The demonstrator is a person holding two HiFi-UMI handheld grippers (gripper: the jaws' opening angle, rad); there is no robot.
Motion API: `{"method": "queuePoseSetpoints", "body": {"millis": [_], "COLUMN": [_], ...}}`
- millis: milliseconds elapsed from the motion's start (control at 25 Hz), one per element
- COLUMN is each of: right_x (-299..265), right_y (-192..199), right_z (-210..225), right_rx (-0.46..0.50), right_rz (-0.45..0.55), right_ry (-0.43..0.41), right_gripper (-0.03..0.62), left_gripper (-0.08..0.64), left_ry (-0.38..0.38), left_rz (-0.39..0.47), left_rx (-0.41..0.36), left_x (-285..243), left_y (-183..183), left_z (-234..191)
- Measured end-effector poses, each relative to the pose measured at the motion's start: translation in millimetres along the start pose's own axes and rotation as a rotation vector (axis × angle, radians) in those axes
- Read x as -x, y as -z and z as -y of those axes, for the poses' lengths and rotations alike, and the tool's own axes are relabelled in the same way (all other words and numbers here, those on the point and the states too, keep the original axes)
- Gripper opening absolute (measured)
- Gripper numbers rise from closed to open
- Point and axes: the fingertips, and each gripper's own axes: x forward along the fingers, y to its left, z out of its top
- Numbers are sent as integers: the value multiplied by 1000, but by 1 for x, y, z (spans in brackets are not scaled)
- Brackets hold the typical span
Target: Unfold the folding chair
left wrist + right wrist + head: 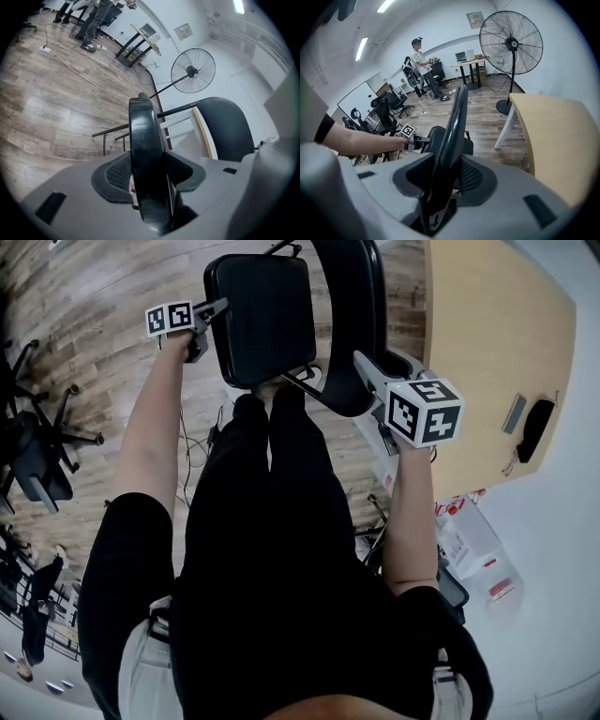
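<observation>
Folding chair [300, 324] is seen partly opened in front of the person's legs, over the wood floor [103, 343], just beside the table [487, 352]. Whether its feet are on the floor cannot be told.

The left gripper [217, 311] is clamped on the thick rounded edge of the seat [261, 315], jaws held fairly wide by it. The right gripper [367, 367] is closed on the thin rim of the backrest [354, 334].

Risks as judged:
- The smooth seat edge could be squeezed out of the left jaws if the seat is pulled rather than swung.
- If the backrest rim slips, the chair could be dropped onto the feet.
- The table could be struck if the backrest is swung outward.
</observation>
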Motion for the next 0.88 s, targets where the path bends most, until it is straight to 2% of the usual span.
{"method": "queuePoseSetpoints", "body": {"millis": [240,880], "right_x": [-9,-36], "right_y": [6,30], "right_z": [10,50], "right_rx": [-22,-97], "right_rz": [-21,-45], "right_ry": [3,-75], "right_gripper": [141,135], "left_gripper": [212,218], "left_ry": [30,126], "left_rz": [-12,5], "left_rx": [20,62], "left_x": [2,-2], "left_y": [4,18], "left_z": [-28,-113]}}
